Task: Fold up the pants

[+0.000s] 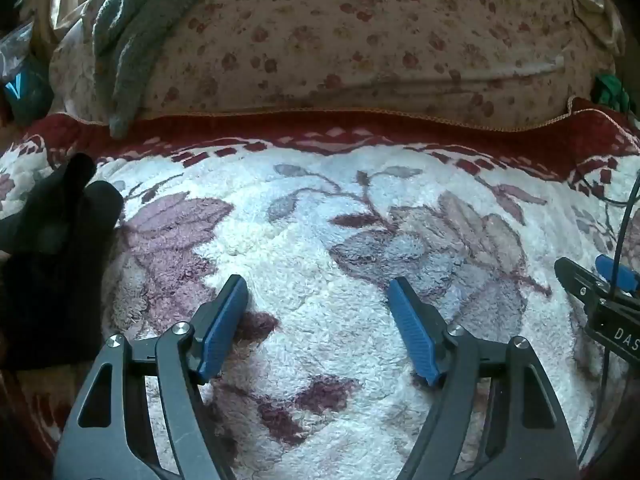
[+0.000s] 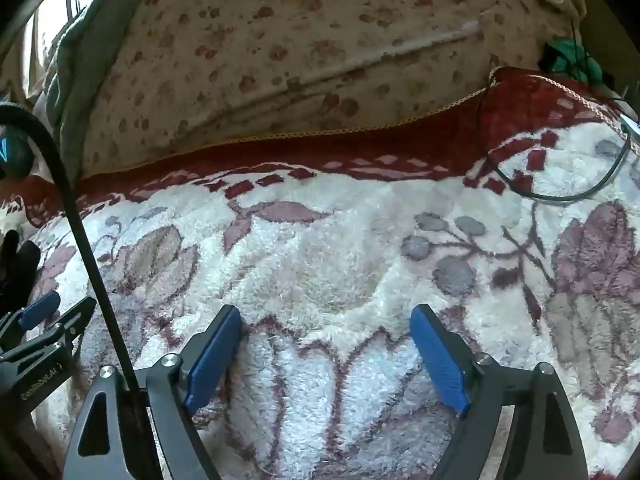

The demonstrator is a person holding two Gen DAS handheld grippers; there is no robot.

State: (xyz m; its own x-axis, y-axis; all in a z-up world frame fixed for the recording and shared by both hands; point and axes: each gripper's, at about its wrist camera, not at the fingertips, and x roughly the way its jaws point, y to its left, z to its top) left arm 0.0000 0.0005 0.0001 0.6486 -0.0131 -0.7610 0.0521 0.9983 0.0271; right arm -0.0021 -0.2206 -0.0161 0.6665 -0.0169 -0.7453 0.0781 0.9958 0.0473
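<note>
Hovering over a fluffy white blanket (image 1: 320, 248) with purple flowers and a dark red border, the left gripper (image 1: 318, 292) holds its blue pads wide apart with nothing between them. The black pants (image 1: 52, 264) lie bunched to its left, just beside the left finger, not touching it. The right gripper (image 2: 326, 320) also points down at the blanket with its jaws spread and empty; the pants (image 2: 16, 268) show only as a dark bit far to its left, past the left gripper. Beyond both grippers, a flowered pillow (image 2: 304, 60) rests against the blanket's border.
</note>
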